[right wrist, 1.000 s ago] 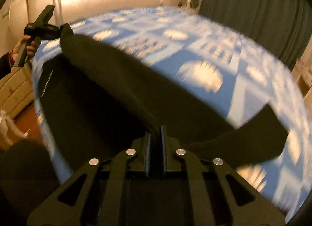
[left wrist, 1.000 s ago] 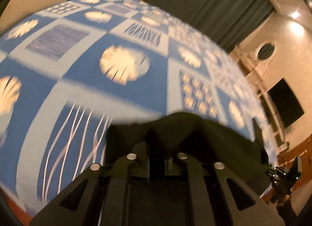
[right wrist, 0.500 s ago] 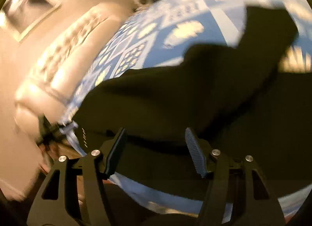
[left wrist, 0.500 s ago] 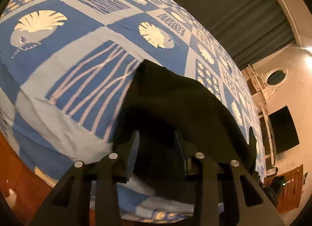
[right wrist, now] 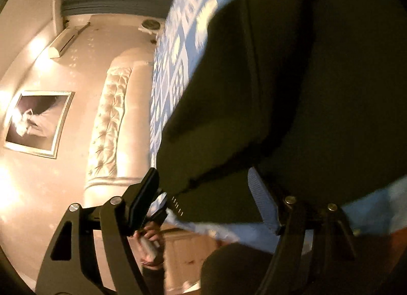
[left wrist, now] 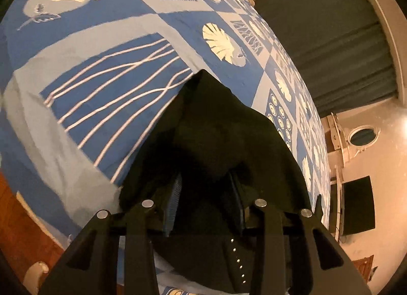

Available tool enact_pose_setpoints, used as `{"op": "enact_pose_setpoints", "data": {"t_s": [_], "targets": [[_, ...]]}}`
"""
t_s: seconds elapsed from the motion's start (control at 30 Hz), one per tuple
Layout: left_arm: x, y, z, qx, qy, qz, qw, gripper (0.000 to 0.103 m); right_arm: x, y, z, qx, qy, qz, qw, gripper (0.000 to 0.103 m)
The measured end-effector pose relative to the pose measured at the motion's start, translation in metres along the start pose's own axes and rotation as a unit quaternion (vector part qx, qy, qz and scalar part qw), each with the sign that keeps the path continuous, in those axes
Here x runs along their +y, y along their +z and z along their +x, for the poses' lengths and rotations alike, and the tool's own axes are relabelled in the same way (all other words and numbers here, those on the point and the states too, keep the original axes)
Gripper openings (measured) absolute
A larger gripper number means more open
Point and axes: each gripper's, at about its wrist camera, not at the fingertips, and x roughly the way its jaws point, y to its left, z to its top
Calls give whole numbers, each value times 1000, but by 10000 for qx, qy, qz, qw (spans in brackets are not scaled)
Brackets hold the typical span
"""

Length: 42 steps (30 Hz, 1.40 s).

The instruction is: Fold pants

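A: What is different from one second ago?

B: A second ago both my claws were pressed together on the black pants (left wrist: 223,137) and held them up above the bed (left wrist: 101,71). Now the pants lie on the blue bedspread with the white shells, near the edge of the bed that is close to me. My left claw (left wrist: 206,193) has opened; its jaws are apart, and dark cloth lies between them, but I cannot see the pads pressing on it. My right claw (right wrist: 203,193) has just been opening too, and more widely; the pants (right wrist: 292,78) are in front of it and between its fingers, and the ribbed pad of the one finger (right wrist: 262,201) stands free of the cloth.

A: And how do your hands stand now?

B: My left claw points down at a slant onto the pants, and the folded corner of the cloth points away from me over the bedspread. My right view is rolled strongly to the side: the bed (right wrist: 178,48) now runs upward in the picture, and the padded headboard (right wrist: 109,122) and a framed picture (right wrist: 38,122) on the wall appear at its left. Below the right claw I see my other hand (right wrist: 150,241) with its handle, low beside the edge of the bed.
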Motion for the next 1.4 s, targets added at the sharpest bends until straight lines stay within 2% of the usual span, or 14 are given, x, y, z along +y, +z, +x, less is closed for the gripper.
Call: {"op": "enact_pose_setpoints", "data": {"t_s": [0.1,0.2,0.33,0.47,0.57,0.7,0.87,1.07,1.17,1.33,1.37,1.4], "targets": [[1,-4,-4,-76,120,71,9999,37,-3,-2,16,-60,36,173,9998,72],[3,-2,-7,-102,99,-61,9999,37,-1,-2,20,-476,8,279,9985,72],[7,-2,-11,-167,14,-335,9993,37,3,-7,19,-745,-51,404,9964,72],[7,0,-12,-189,193,-141,9995,37,15,-11,20,-807,-221,38,9965,72],[10,4,-12,-228,86,-396,9989,37,6,-8,23,-900,-144,394,9951,72],[15,0,-19,-355,-343,-821,9954,37,8,-6,23,-952,-29,442,9945,72],[15,-8,-29,-464,-816,-913,9914,37,13,-7,31,-930,0,454,9946,72],[15,2,-9,-420,-647,-1050,9915,38,8,-9,27,-932,-62,392,9949,72],[23,-3,-7,-439,-794,-1346,9867,38,5,-13,17,-958,-53,433,9944,72],[24,-1,-6,-408,-776,-1386,9865,38,9,-17,19,-1066,-197,362,9935,72],[25,0,-5,-376,-776,-1405,9863,37,9,-18,19,-1084,-250,345,9932,72],[23,1,-3,-332,-728,-1386,9871,29,9,-19,19,-1090,-271,342,9931,72]]}}
